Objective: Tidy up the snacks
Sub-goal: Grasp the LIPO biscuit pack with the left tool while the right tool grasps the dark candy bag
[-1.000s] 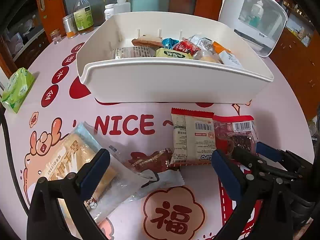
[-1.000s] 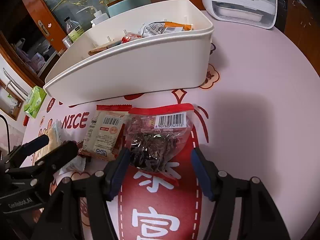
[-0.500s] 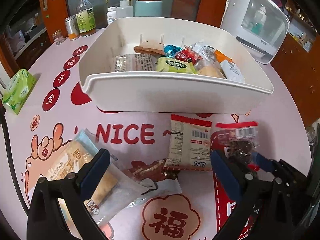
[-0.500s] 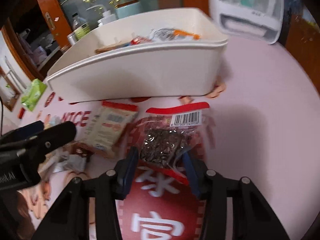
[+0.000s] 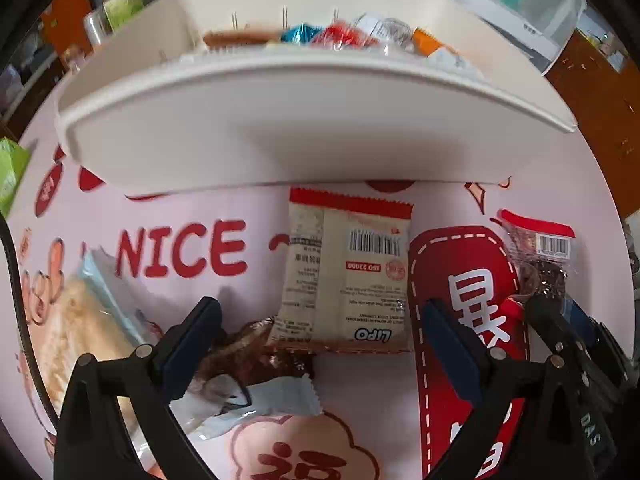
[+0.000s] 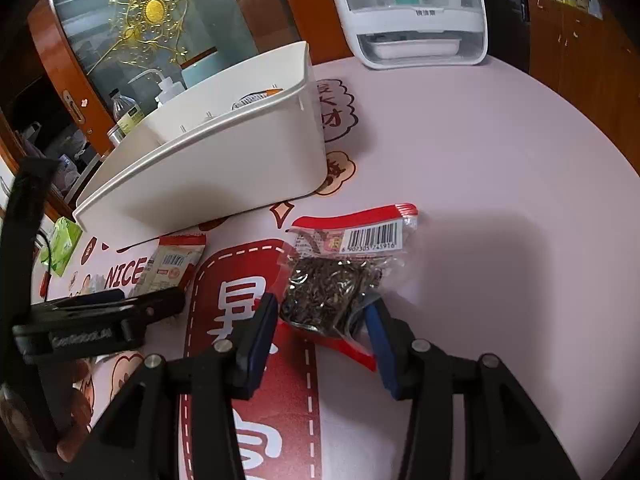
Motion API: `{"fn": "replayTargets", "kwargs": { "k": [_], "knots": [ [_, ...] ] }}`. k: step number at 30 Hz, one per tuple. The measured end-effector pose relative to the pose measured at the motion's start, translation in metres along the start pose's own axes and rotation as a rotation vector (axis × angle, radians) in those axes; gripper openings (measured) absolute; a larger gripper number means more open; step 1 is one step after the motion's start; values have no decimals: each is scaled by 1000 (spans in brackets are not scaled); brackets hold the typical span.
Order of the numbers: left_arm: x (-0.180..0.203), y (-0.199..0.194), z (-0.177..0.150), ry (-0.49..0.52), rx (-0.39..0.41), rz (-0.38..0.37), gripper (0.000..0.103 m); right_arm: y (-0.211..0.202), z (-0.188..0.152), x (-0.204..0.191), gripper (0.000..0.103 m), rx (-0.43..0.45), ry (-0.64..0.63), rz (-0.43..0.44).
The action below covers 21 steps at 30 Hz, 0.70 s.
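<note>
The right gripper (image 6: 320, 320) has its fingers clenched on the near end of the clear pouch (image 6: 340, 276) of dark bits, lifted off the table (image 6: 500, 200) right of the bin (image 6: 224, 168) — a grip at the tail probably leaves the barcode end free to tip over the rim. The left gripper (image 5: 320, 344) hangs with fingers released, gripping nothing, over the Lipo pack (image 5: 348, 272) and the brown wrapper (image 5: 256, 352) at its near-left corner, likely next. Both lie just near of the bin, which already holds several snacks — the rest wait close by for short carries
</note>
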State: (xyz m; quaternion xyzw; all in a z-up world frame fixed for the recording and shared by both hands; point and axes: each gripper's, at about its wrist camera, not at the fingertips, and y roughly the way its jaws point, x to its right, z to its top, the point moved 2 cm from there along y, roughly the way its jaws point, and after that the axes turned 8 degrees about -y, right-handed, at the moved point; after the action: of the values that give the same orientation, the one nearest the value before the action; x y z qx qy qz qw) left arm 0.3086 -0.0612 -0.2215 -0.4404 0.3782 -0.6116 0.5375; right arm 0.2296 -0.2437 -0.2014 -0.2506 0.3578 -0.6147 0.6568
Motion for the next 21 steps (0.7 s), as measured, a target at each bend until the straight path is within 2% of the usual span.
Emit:
{"fn": "replayTargets", "kwargs": {
  "k": [2,5,9,15,21],
  "knots": [
    [3,2,0,10,15,20,99,-1,-1,-1,46,-1,-7,7],
    [10,2,-1,28,49,49,88,-2,-2,-3,46,4,-17,6],
    [23,-3,-4,49,101,44,56,-2,-4,-6,46,8,-36,-2],
    [32,-9,-18,64,126,44,47,-3,-4,-6,46,10,-35,2],
    [34,-24,-32,68,139,6,46,-6,-5,-9,46,28,-39,-5]
  ]
}}
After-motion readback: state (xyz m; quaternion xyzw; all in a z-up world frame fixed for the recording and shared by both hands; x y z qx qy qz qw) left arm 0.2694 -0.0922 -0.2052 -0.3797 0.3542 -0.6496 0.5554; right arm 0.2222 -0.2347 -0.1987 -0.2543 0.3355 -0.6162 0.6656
